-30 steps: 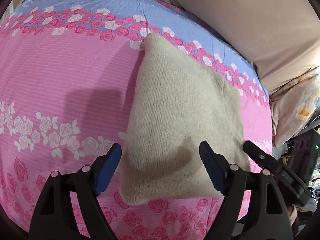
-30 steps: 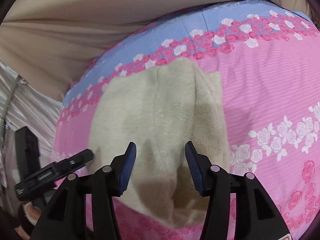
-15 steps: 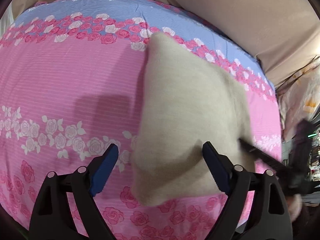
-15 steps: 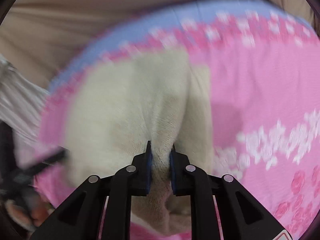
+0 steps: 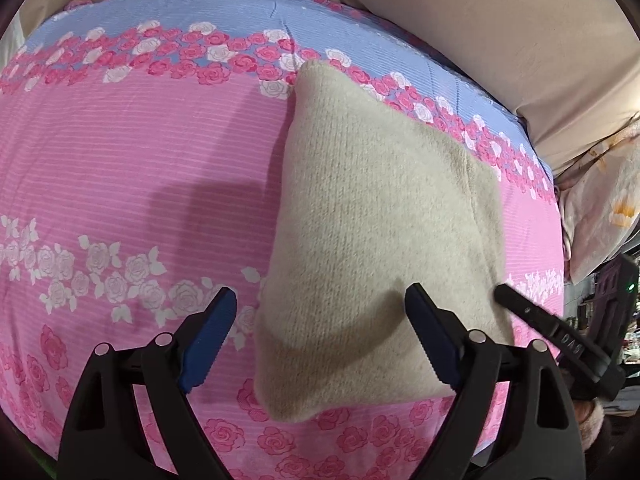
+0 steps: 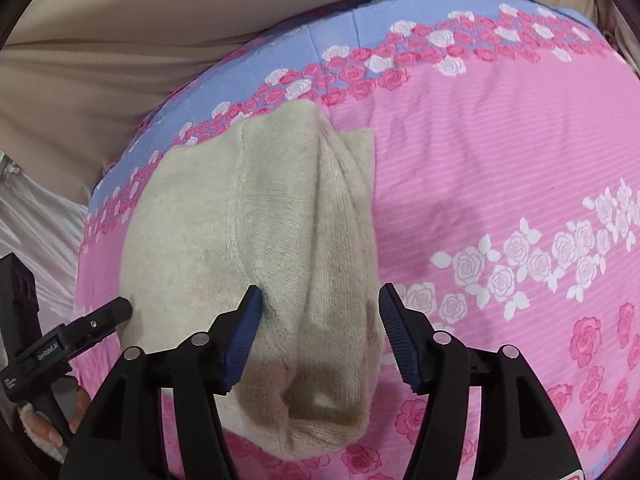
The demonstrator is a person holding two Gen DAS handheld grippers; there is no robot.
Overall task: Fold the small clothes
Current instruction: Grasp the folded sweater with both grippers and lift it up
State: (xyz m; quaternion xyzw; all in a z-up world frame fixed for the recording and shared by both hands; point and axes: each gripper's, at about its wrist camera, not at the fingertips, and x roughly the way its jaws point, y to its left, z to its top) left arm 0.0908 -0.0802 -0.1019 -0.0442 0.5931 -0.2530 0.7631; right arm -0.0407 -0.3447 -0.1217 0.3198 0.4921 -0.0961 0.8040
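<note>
A beige knitted garment lies folded on the pink rose-patterned bedspread. My left gripper is open and hovers over its near left corner. In the right wrist view the garment shows a raised fold ridge along its right side. My right gripper is open, its jaws on either side of that ridge at the near end, holding nothing. The tip of the right gripper shows in the left wrist view, and the left gripper shows in the right wrist view.
A tan sheet or cushion lies behind the bedspread. A floral pillow sits at the right edge of the left wrist view. The bedspread's blue band runs along the far side.
My right gripper pinched the garment's fold ridge half a second ago and has now opened and let it go. The left gripper stayed open and shifted slightly.
</note>
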